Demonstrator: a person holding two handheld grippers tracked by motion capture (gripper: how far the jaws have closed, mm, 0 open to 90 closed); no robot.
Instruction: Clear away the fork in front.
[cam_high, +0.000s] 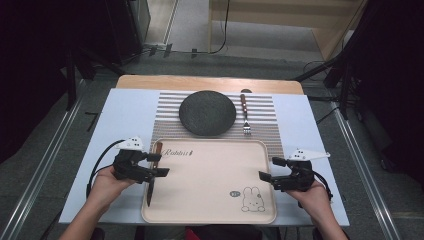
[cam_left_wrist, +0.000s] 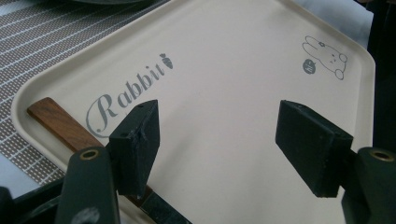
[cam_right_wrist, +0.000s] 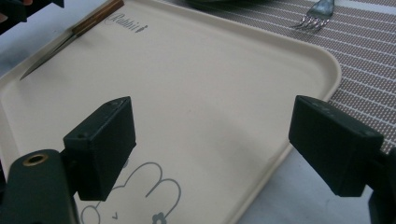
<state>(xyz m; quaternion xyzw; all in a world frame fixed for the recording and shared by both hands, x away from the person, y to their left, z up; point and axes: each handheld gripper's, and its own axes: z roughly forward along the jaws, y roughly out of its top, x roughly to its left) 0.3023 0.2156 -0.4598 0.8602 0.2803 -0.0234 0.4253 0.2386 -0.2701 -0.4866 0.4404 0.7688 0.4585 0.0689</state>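
Note:
A knife (cam_high: 150, 189) with a wooden handle (cam_left_wrist: 58, 122) lies along the left rim of a beige rabbit-print tray (cam_high: 210, 175), its blade pointing toward the person. My left gripper (cam_high: 159, 164) hovers over that rim, open. In the left gripper view (cam_left_wrist: 219, 135) the knife runs under the left-hand jaw and nothing sits between the pads. My right gripper (cam_high: 270, 169) is at the tray's right edge, open and empty, and its own view (cam_right_wrist: 212, 140) looks across the tray (cam_right_wrist: 196, 70) to the knife (cam_right_wrist: 70, 35).
A dark round plate (cam_high: 207, 112) and a fork (cam_high: 245, 115) rest on a striped placemat (cam_high: 265, 125) behind the tray. Under them all is a pale blue table cover (cam_high: 125, 110). Dark stands flank the table.

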